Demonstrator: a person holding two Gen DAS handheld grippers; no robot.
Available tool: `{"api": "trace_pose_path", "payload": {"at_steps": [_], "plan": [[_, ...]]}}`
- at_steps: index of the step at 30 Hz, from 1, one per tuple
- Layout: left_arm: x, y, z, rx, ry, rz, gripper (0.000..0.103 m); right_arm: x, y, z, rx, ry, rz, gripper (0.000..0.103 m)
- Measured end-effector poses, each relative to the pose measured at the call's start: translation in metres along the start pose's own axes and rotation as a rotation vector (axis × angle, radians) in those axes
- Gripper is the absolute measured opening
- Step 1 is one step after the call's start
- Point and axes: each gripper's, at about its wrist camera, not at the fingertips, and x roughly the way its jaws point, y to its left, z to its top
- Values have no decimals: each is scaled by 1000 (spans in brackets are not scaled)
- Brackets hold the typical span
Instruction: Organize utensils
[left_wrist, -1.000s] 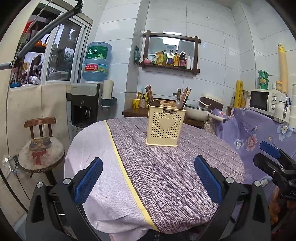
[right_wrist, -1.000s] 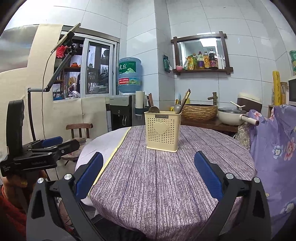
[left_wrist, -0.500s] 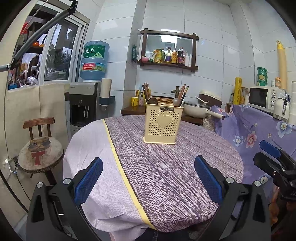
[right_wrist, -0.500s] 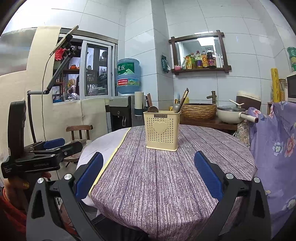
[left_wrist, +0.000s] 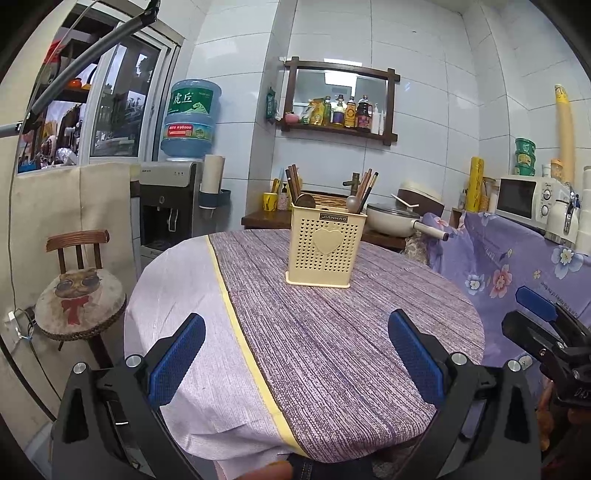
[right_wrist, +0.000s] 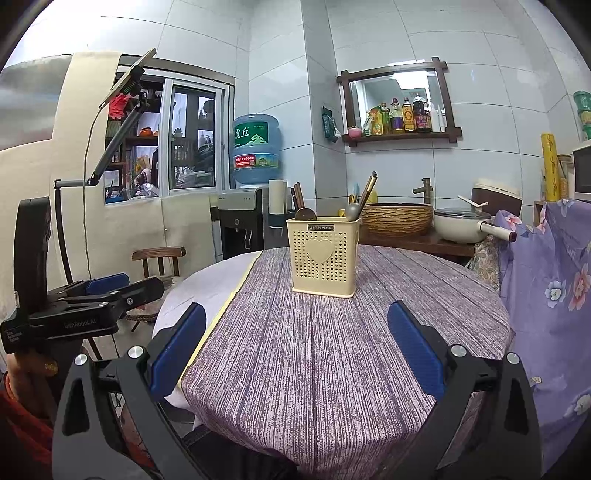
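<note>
A cream perforated utensil holder (left_wrist: 325, 251) (right_wrist: 323, 256) with a heart on its front stands upright on the round table (left_wrist: 332, 350) (right_wrist: 332, 362). Chopsticks (left_wrist: 293, 182) (right_wrist: 367, 188), a wooden spoon and a metal spoon (left_wrist: 351, 202) (right_wrist: 352, 210) stick out of its top. My left gripper (left_wrist: 295, 354) hovers open over the near table edge, nothing between its blue pads. My right gripper (right_wrist: 295, 347) is open too, well short of the holder. Each gripper shows at the side of the other view: the right gripper (left_wrist: 535, 317) and the left gripper (right_wrist: 96, 295).
A purple striped cloth covers the table, with a pale strip and yellow line on its left. A wooden chair (left_wrist: 79, 288) with a cat cushion stands at left, a floral-covered counter (left_wrist: 517, 266) at right. Behind are a water dispenser (left_wrist: 170, 206), a woven basket (right_wrist: 397, 218) and a pan (right_wrist: 461, 223).
Both views have drawn back and tilted slightly; the holder sits a little higher in the left wrist view. Both grippers stay open and empty.
</note>
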Motion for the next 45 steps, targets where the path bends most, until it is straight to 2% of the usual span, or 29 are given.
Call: {"api": "trace_pose_path", "payload": {"at_steps": [5, 12, 17, 29, 45], "plan": [[-3, -4, 0, 17, -15, 4, 98, 1, 0, -1, 1, 5, 0, 97], [0, -7, -1, 14, 4, -13, 98, 4, 2, -2, 3, 11, -5, 97], [1, -9, -2, 30, 11, 13, 98, 3, 0, -2, 11, 12, -7, 97], [6, -3, -1, 0, 33, 27, 98, 5, -2, -4, 19, 19, -9, 97], [6, -6, -2, 13, 31, 34, 98, 7, -1, -5, 24, 26, -4, 97]]}}
